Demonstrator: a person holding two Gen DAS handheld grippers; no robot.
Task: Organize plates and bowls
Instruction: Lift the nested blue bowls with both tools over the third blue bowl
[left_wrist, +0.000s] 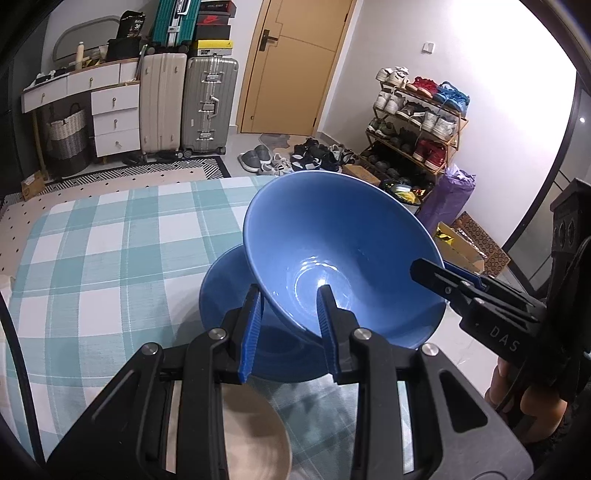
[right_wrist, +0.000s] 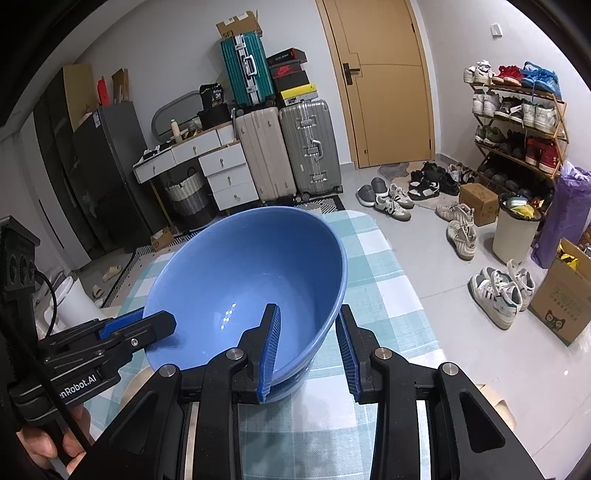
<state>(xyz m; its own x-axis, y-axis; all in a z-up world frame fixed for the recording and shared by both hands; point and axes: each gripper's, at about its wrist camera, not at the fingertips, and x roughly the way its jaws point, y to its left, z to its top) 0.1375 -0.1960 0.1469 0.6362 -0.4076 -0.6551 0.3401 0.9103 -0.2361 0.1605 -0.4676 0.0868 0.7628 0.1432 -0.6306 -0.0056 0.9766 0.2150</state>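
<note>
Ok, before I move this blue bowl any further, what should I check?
1. Left gripper astride the blue bowl's rim: ok.
2. Left gripper shut on the rim: not ok, the fingers stand apart.
3. Right gripper astride the opposite rim: ok, but also open.
4. Bowl level: not ok, it is tilted.
5. Bowl over the blue plate: ok, though I cannot tell if it rests on it.
6. Beige dish clear of the path: cannot tell, the left gripper hides most of it.
</note>
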